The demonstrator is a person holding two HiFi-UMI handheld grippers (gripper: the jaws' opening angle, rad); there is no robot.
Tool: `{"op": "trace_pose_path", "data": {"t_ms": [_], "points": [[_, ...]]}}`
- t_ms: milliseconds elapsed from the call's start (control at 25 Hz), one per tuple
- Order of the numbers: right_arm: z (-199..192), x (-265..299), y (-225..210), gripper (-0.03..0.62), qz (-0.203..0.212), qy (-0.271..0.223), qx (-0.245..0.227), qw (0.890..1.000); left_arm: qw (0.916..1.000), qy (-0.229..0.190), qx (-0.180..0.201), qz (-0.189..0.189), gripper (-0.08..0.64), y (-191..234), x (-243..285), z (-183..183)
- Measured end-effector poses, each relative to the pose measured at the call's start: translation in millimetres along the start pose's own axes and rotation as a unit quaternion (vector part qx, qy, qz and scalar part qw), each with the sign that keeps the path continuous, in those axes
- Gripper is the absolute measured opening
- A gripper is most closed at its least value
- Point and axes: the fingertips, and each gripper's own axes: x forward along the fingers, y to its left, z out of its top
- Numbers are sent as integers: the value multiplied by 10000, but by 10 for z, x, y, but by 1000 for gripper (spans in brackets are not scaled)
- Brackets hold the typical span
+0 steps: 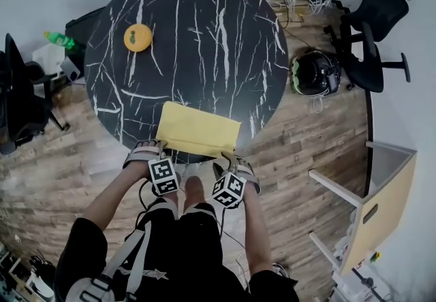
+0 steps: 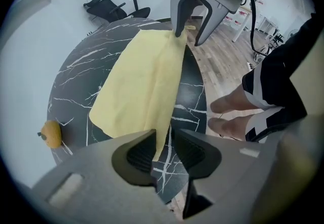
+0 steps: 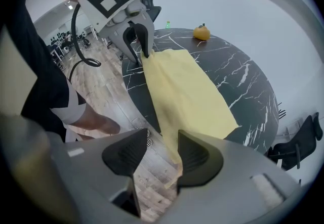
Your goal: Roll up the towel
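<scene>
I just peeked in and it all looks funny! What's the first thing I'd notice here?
Probably the bright yellow towel, spread at the near edge of the round black marble table. Next come the left gripper and the right gripper, each with its jaws apart and a near corner of the towel between them. Across the table sits a small yellow-orange fruit.

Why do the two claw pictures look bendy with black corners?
Left gripper view: the wide lens curves the table and leaves black corners, and the left claw looks huge up close. Right gripper view: same bending, though the towel looks sharp. Head view: bends less, no black corners.
</scene>
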Motion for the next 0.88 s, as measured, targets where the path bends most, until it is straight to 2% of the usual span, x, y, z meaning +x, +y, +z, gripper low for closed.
{"op": "trace_pose_path", "data": {"t_ms": [120,200,320,480,600,720,880], "points": [[-1,18,-40,178,-120,-5,-95,9999,10000,42,25,46,105,44,9,-4],[-2,21,-92,143,-291,-28,-159,9994,9999,58,49,90,74,80,14,-3],[-8,18,-147,94,-485,-51,-233,9985,9998,71,138,112,66,93,17,2],[-7,14,-161,70,-566,-62,-291,9980,9992,88,299,244,54,97,12,-1],[-10,12,-140,44,-563,-57,-333,9978,9993,73,280,219,40,94,8,-6],[-29,-18,-39,31,-346,-38,-370,9987,9995,115,280,92,32,30,-12,-46],[-30,-97,227,29,366,-52,-187,9991,9984,267,373,-326,31,-193,-42,-168]]}}
